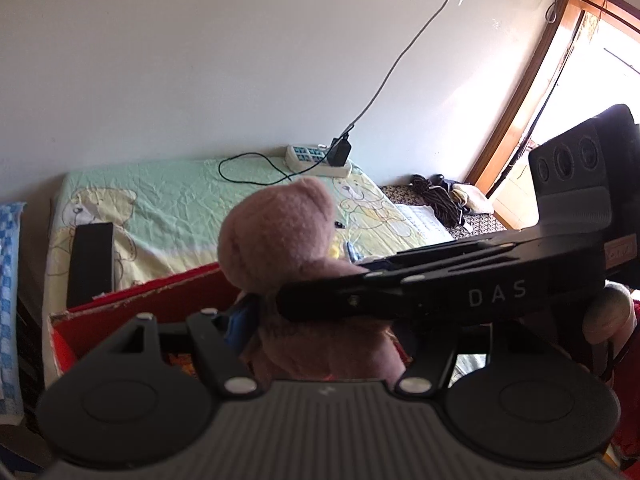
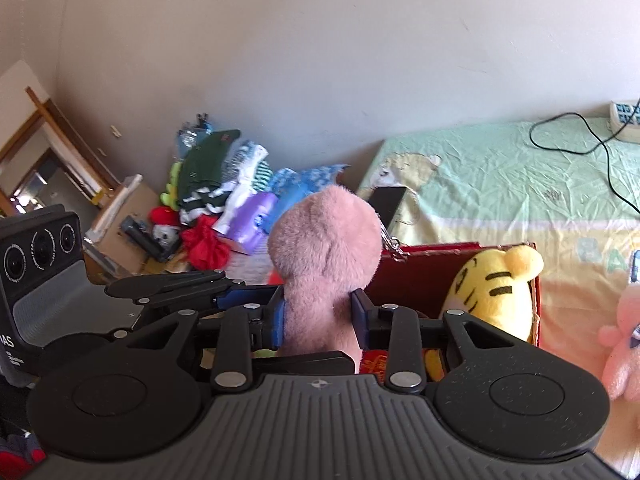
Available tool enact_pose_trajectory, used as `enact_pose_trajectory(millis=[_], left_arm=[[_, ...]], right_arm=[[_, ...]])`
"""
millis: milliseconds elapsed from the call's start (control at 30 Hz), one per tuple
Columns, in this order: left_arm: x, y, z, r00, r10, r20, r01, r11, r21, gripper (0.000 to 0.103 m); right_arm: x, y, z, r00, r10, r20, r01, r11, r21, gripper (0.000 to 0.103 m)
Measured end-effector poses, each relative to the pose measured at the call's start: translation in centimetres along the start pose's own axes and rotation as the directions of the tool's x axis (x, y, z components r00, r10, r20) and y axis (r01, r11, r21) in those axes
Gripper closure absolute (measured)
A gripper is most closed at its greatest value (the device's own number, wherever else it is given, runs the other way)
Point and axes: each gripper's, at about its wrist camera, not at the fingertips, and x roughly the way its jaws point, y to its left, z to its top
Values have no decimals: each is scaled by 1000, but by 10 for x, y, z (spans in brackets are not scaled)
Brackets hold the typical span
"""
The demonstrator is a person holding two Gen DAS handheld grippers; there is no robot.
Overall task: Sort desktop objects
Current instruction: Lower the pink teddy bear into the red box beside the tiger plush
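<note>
A pink plush bear [image 2: 324,248] is held upright over an open red box [image 2: 432,280], and my right gripper [image 2: 318,316] is shut on its neck with both blue pads pressing in. In the left wrist view the same pink plush bear [image 1: 280,236] stands between my left gripper's [image 1: 320,320] widely spread fingers. One blue pad [image 1: 240,320] is beside its body; the other finger is hidden behind the right gripper [image 1: 440,288], which crosses in from the right. A yellow striped tiger plush [image 2: 492,288] lies inside the box.
The box sits on a bed with a green bear-print sheet [image 1: 180,200]. On the sheet are a black box [image 1: 90,264], a power strip [image 1: 316,158] with cables, and a light pink plush [image 2: 624,344] right of the box. Clothes and toys [image 2: 224,200] are piled beyond the bed.
</note>
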Motion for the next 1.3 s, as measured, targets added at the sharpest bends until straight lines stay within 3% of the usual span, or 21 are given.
enact_pose_trajectory(millis=[233, 700, 967, 1300], left_arm=[[43, 34, -19, 995, -37, -91, 31, 997, -69, 35], [87, 55, -35, 976, -44, -214, 22, 994, -105, 35], [96, 52, -35, 965, -11, -263, -13, 996, -90, 35], [104, 50, -32, 959, 22, -284, -50, 994, -93, 33]], right_arm=[[36, -19, -17, 994, -95, -55, 99, 992, 74, 69], [71, -36, -25, 963, -220, -156, 236, 967, 94, 69], [72, -35, -26, 956, -255, -146, 267, 961, 67, 71], [44, -26, -25, 958, -280, -58, 283, 958, 55, 72]])
